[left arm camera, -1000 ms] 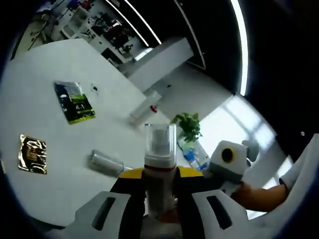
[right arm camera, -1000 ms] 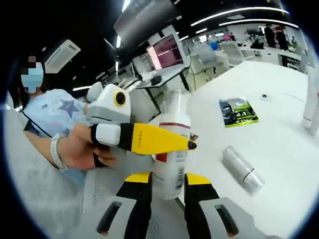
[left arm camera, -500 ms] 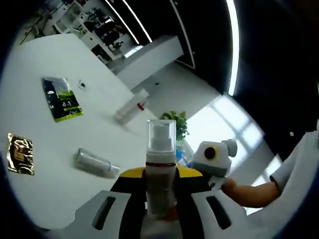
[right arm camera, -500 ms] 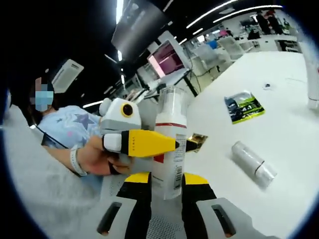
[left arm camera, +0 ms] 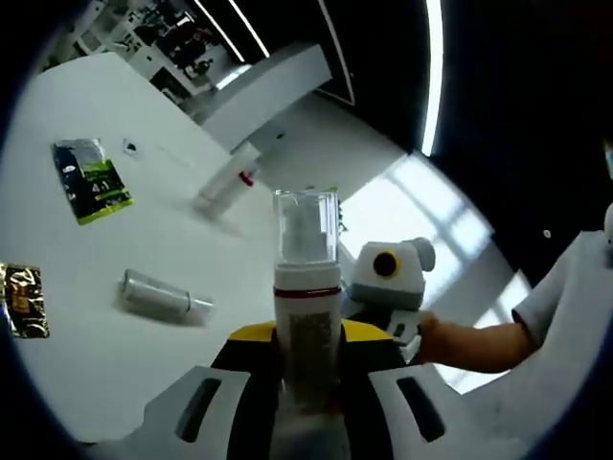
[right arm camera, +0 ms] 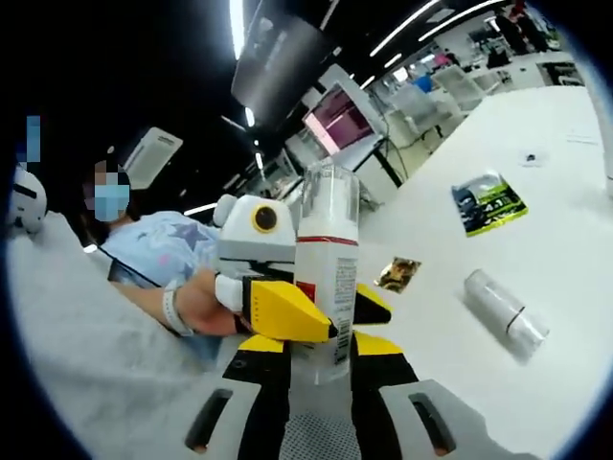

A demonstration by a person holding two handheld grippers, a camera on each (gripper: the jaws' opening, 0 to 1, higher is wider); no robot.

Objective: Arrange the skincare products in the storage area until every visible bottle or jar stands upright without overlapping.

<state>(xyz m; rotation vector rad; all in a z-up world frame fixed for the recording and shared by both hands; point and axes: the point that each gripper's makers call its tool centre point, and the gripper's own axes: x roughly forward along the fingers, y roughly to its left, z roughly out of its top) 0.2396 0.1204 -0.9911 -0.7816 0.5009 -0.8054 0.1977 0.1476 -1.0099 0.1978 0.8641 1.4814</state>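
Your white worktop (left arm camera: 86,287) runs out toward a dim open office with strip lights overhead. You have the foam pump bottle (left arm camera: 306,316) held upright above the worktop's near edge, and both tools grip it: the left gripper (left arm camera: 308,369) has its jaws shut on the body, and the right gripper (right arm camera: 321,369) has its jaws closed on it too. Beyond the bottle a silver tube (right arm camera: 505,313) lies on its side, with a gold sachet (right arm camera: 398,274) and a green sachet (right arm camera: 489,202) farther off
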